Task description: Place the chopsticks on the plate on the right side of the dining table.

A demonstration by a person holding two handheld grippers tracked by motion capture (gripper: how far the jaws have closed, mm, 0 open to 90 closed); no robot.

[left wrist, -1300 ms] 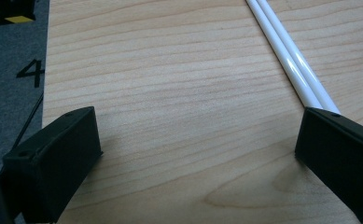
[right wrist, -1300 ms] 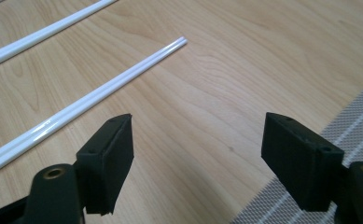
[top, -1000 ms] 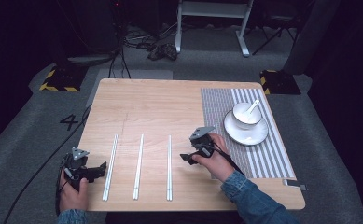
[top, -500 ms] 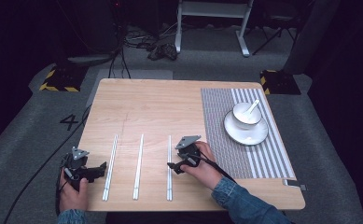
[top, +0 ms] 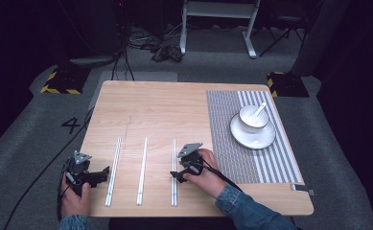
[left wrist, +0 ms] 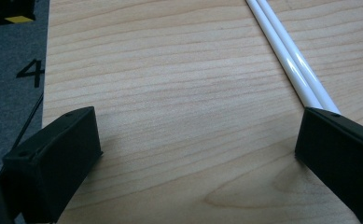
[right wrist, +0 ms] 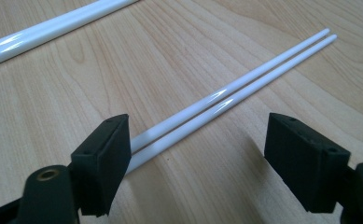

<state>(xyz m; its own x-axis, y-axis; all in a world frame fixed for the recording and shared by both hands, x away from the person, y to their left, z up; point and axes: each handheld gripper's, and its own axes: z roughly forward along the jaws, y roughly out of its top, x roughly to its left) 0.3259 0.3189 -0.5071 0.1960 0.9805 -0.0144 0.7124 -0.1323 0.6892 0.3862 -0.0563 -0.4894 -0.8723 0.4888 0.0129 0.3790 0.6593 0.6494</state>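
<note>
Three pairs of white chopsticks lie side by side on the wooden table (top: pixel 165 110): a left pair (top: pixel 113 170), a middle pair (top: pixel 142 170) and a right pair (top: pixel 174 153). My right gripper (top: pixel 175 175) is low over the near part of the right pair. Its jaws stand open, and the right pair (right wrist: pixel 235 93) runs between them, close against the left jaw (right wrist: pixel 198 135). My left gripper (top: pixel 101 174) rests open near the table's front left corner with bare wood between its jaws (left wrist: pixel 198 126). The left pair (left wrist: pixel 286 56) ends right at its right jaw.
A grey striped placemat (top: pixel 232 143) covers the right of the table. On it stands a white saucer (top: pixel 251 140) with a bowl (top: pixel 253 116) and spoon. The middle pair (right wrist: pixel 53 23) lies beyond my right gripper. Dark floor with cables surrounds the table.
My right gripper has moved left and down from beside the placemat onto the right pair of chopsticks. The left gripper has stayed where it was.
</note>
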